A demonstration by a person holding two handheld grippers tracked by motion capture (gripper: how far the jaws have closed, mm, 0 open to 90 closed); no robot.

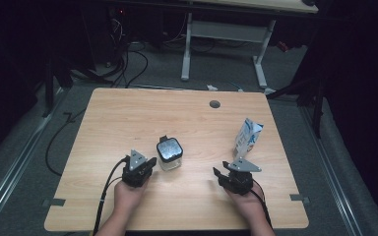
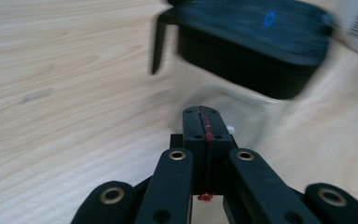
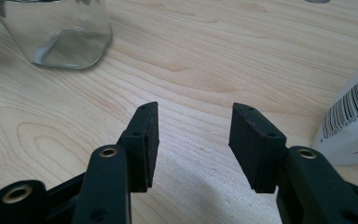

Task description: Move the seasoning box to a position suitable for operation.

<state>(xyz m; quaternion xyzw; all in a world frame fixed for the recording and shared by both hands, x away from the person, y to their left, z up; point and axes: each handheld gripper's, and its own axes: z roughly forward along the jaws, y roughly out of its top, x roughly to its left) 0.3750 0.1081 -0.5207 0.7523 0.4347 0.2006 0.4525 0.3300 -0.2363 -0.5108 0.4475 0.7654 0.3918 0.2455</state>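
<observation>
The left gripper [image 1: 150, 162], jaws pressed together empty, sat just left of the clear glass jar with a black clip lid [image 1: 170, 154]; a nudge could have toppled it. Right of the jar, the right gripper [image 1: 218, 173] stood half-open and empty, near the white-and-blue carton [image 1: 247, 138].

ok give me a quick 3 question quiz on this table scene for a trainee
1. True or false: the left gripper has its jaws shut with nothing between them.
2. Which thing stands nearest the right gripper? A) the jar B) the carton C) the table's cable hole
3. Fill in: the jar is clear glass with a ____ lid.

Key
1. True. The jaws meet just short of the jar.
2. B. The carton stands just beyond that gripper, whose jaws are open over bare table.
3. Black.
</observation>
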